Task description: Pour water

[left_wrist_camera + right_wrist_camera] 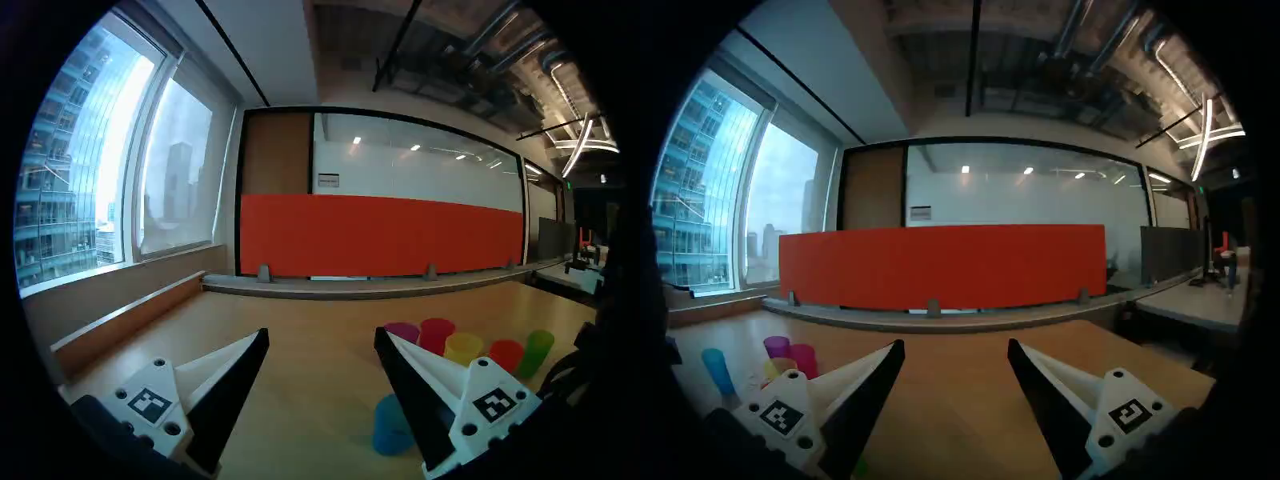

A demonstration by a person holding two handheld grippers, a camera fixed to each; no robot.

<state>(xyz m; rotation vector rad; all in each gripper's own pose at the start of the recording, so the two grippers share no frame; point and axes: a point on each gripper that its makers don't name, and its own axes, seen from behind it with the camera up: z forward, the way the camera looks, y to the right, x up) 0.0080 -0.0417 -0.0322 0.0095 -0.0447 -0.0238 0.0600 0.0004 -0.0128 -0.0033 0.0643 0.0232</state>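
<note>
Cups first: the blue cup [390, 426] stands alone on the bench [320, 384], nearest the left claw [320, 331], just beside one finger and partly hidden behind it. Farther out, five more sit in a curved row on the open middle of the bench, well short of its far edge: purple cup [402, 330], pink cup [437, 334], yellow cup [463, 348], red cup [506, 354], green cup [536, 352]. They are close together and all upright. Whether anything is in them cannot be told from here.

The left claw is spread wide with bare wood between the fingers. It grips nothing and points toward the far edge.

In the right gripper view the right claw [955, 342] is also released, fingers apart and nothing between them. Here the cups sit off to one side, toward the window end of the bench. The blue one [718, 370] stands apart from the rest. The purple [777, 346] and pink [803, 360] sit beside each other, with a sliver of yellow [772, 370] peeking past the finger.

Along the far edge of the bench runs an orange screen [376, 236] on small feet. A tall window [80, 184] lines the side edge in the left gripper view.
</note>
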